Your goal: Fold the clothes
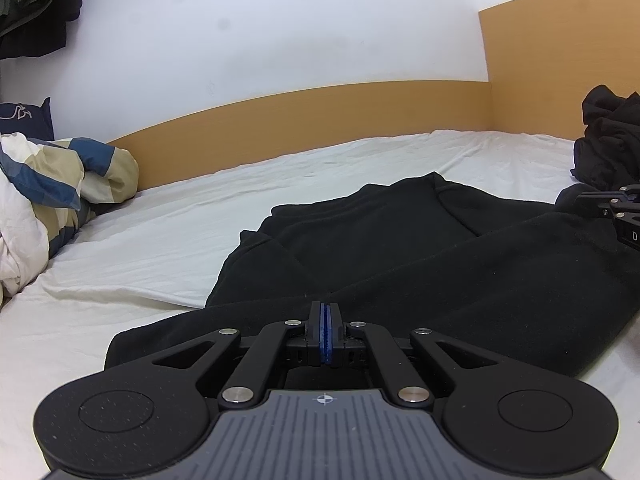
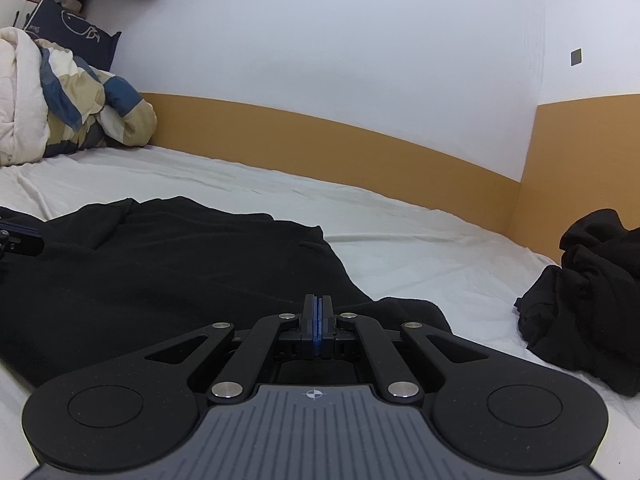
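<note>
A black fleece garment [image 1: 400,248] [image 2: 160,264] lies spread flat on the white bed sheet [image 1: 160,240]. My left gripper [image 1: 325,305] sits low over its near edge. Its blue pads are pressed together and no fabric shows between them. My right gripper [image 2: 317,298] hovers over the garment's near right part, also shut with nothing visible in it. In the left wrist view, the right gripper [image 1: 612,204] shows at the right edge. In the right wrist view, the left gripper [image 2: 16,240] pokes in at the left edge.
A crumpled pile of black clothing [image 2: 588,300] [image 1: 608,140] sits on the bed to the right. A bunched duvet [image 1: 48,176] [image 2: 72,120] and a navy pillow [image 2: 76,32] lie at the left. Wooden panels [image 1: 320,108] line the walls behind the bed. Dark clothes [image 1: 32,0] hang at the top left.
</note>
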Demonstrator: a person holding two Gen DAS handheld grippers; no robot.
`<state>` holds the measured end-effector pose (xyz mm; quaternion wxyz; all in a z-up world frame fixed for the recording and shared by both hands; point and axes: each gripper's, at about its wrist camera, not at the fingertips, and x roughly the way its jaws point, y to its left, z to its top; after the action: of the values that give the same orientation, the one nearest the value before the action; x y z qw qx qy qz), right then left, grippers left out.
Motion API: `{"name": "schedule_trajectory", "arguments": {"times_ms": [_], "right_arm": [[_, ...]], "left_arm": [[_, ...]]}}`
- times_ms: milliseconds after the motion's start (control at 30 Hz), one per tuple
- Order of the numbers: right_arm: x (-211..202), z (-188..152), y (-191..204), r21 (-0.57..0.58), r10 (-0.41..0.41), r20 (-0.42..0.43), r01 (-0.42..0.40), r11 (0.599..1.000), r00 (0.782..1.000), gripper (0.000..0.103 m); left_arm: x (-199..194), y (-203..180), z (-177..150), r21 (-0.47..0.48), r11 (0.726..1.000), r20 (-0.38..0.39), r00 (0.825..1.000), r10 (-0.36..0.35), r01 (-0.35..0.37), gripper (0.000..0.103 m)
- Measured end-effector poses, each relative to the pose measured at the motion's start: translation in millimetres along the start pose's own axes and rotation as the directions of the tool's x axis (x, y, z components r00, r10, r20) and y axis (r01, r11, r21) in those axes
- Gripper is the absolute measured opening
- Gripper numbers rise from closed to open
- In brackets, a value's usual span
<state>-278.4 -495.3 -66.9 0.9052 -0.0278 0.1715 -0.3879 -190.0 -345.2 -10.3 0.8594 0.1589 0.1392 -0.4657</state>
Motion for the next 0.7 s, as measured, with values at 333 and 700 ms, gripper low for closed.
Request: {"name": "schedule_trajectory", "arguments": {"times_ms": [333,700], "right_arm": [[0,1,-12,0.067,0.039,-0.006,-0.039,0.997,0.999,0.066],[-30,1,-52,0.267,0.120,0.044,-0.127,0.955,0.992,0.091]], "left_arm": [[-13,16,-1,-0.089,0.996,0.067,0.998,0.015,-0.009,0.062],[-61,37,-7,-0.196,0.979,0.083,0.993,0.082,-0.064,0.102]]}}
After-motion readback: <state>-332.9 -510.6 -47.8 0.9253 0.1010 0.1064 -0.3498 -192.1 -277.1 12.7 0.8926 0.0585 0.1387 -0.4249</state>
